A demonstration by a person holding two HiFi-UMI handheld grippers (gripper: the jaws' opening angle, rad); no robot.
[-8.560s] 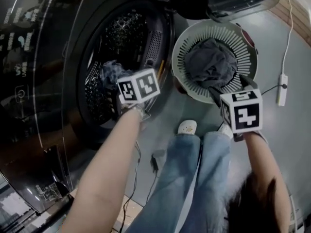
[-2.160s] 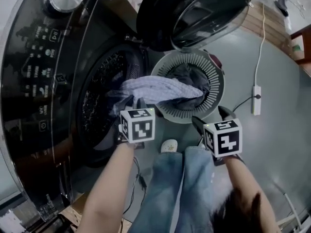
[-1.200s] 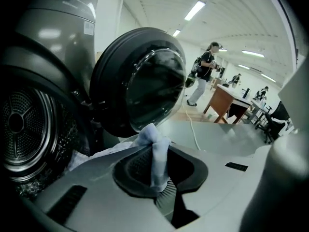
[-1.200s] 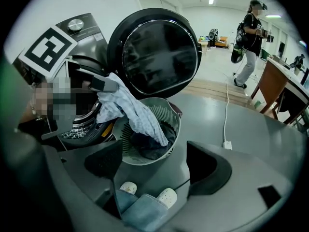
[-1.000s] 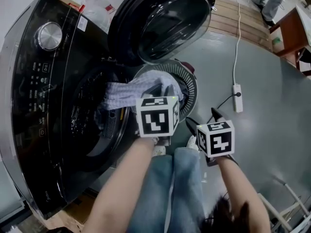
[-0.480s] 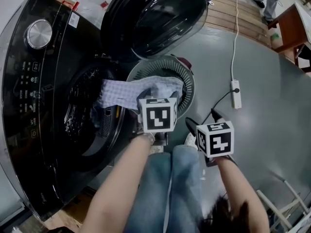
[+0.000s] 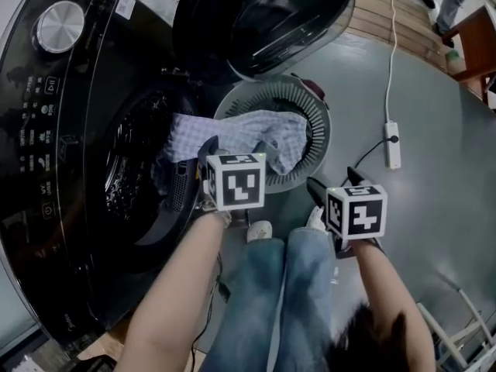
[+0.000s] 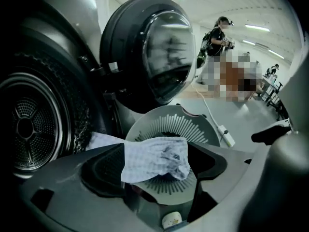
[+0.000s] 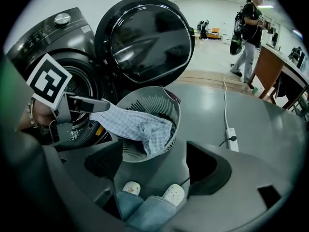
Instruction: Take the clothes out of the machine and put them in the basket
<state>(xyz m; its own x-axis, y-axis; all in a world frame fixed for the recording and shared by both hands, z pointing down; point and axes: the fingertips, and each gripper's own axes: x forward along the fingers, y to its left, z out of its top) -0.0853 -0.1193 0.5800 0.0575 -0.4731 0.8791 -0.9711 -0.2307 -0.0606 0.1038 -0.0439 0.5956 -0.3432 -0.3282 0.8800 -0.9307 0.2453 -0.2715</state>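
A checked cloth [image 7: 248, 134] lies stretched from the mouth of the washing machine's drum [image 7: 132, 169] onto the round slatted basket [image 7: 267, 99]. Its right end droops over the basket's near rim [image 8: 169, 127]. My left gripper [image 7: 232, 149] hovers just above the cloth. Its jaws have just been opening and now stand open, with the cloth [image 8: 154, 161] below and beyond them, not pressed by the pads. My right gripper [image 7: 333, 180] is open and empty over the floor near the person's shoes [image 9: 130, 187]. Dark clothing [image 9: 161, 117] lies in the basket under the cloth [image 9: 135, 124].
The machine's round door [image 7: 271, 18] stands open above the basket. A white power strip [image 7: 392, 146] and its cable lie on the grey floor to the right. The person's legs fill the lower middle. Another person [image 9: 248, 28] stands far back beside a desk.
The left gripper brought the checked cloth from the drum over the basket, then let it go and sank lower. The cloth's end dropped onto the basket. The right gripper lowered slightly.
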